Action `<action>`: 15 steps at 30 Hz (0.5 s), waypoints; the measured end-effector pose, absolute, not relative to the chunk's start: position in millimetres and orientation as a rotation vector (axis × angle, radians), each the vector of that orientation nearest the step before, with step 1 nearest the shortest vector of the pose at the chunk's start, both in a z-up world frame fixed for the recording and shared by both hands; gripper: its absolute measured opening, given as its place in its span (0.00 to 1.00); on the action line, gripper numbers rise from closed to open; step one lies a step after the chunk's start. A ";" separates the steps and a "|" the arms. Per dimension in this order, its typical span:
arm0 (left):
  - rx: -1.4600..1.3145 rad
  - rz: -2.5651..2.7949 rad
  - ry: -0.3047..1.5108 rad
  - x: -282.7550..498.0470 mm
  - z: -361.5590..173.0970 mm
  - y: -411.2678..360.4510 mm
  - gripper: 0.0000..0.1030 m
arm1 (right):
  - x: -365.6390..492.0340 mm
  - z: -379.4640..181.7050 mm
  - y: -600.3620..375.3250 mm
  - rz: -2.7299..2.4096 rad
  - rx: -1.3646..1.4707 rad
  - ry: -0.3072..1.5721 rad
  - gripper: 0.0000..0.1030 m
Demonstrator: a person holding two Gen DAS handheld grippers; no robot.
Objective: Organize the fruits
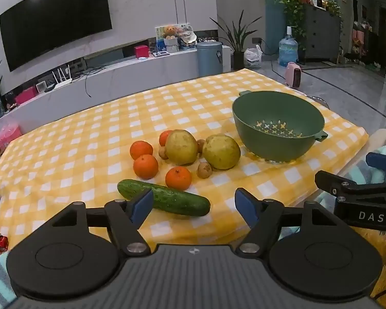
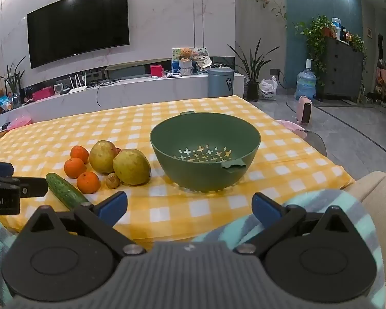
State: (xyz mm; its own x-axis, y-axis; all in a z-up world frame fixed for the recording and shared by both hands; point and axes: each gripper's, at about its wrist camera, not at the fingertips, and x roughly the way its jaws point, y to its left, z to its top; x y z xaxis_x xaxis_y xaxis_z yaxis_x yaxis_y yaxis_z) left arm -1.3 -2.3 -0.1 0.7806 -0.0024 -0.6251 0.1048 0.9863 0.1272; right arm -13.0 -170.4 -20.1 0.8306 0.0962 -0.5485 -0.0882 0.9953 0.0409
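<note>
- Your left gripper [image 1: 194, 206], with its blue pads, stands wide and holds nothing; it hovers low at the near edge of the yellow-and-white checked tablecloth [image 1: 90, 128].
- The long dark green cucumber [image 1: 164, 197] lies just beyond its fingertips, at about 11 o'clock from the gap. If you close there without care, one pad can push the cucumber so that it rolls toward the table edge.
- Behind the cucumber, the four round orange mandarins [image 1: 146, 166] lie close together, and the small brown round fruits [image 1: 204, 170] touch or almost touch the two big yellow-green pears [image 1: 180, 147]. I judge that a grasp on one fruit can knock its neighbours and make them roll.
- The deep green plastic colander bowl [image 2: 205, 152] stands at 1 o'clock from the fruit pile, empty, well apart from the mandarins. It looks light, so a fruit dropped on its rim could tip or shift it.
- Your right gripper [image 2: 190, 207] is also wide and empty, at 6 o'clock of the bowl. The two grippers are near each other, so they can collide if both reach to the pile.
</note>
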 end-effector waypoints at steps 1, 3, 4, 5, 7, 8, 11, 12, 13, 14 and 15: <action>0.167 -0.060 0.668 -2.5 -0.1 -3.7 0.80 | -13.1 -20.2 -170.6 0.099 0.018 0.579 0.96; 0.200 -0.044 0.677 -6.0 -6.6 -13.8 0.79 | -12.9 -20.3 -170.5 0.100 0.018 0.579 0.96; 0.161 -0.051 0.688 -4.1 -6.7 -8.1 0.78 | -12.8 -20.4 -170.5 0.101 0.018 0.579 0.96; 0.164 -0.050 0.689 -5.7 -7.6 -10.4 0.78 | -12.5 -20.4 -170.6 0.100 0.018 0.580 0.96; 0.142 -0.062 0.716 1.8 -3.2 -6.0 0.78 | -12.4 -20.3 -171.0 0.101 0.020 0.579 0.96; 0.128 -0.066 0.713 0.6 -2.2 -0.8 0.79 | -12.5 -20.3 -171.2 0.102 0.020 0.579 0.96; 0.123 -0.066 0.712 1.3 -5.7 2.0 0.79 | -17.1 -22.5 -172.4 0.100 0.016 0.574 0.96; 0.123 -0.066 0.713 1.4 -6.2 2.0 0.78 | -17.9 -22.3 -172.6 0.100 0.016 0.574 0.96; 0.126 -0.065 0.713 0.6 -5.9 1.0 0.79 | -19.0 -21.9 -173.1 0.101 0.017 0.573 0.96; 0.128 -0.065 0.715 0.5 -6.1 0.7 0.79 | -20.1 -28.7 -178.1 0.100 0.018 0.574 0.96; 0.131 -0.065 0.715 0.1 -6.2 0.3 0.78 | -17.5 -27.4 -176.5 0.100 0.018 0.577 0.96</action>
State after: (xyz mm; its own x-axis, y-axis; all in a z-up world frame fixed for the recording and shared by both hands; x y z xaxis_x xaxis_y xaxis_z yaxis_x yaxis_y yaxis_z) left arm 0.1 0.3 -6.2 0.7532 -0.0144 -0.6576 0.1041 0.9898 0.0975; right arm -17.5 -176.5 -27.4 0.8336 0.0996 -0.5433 -0.0894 0.9950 0.0452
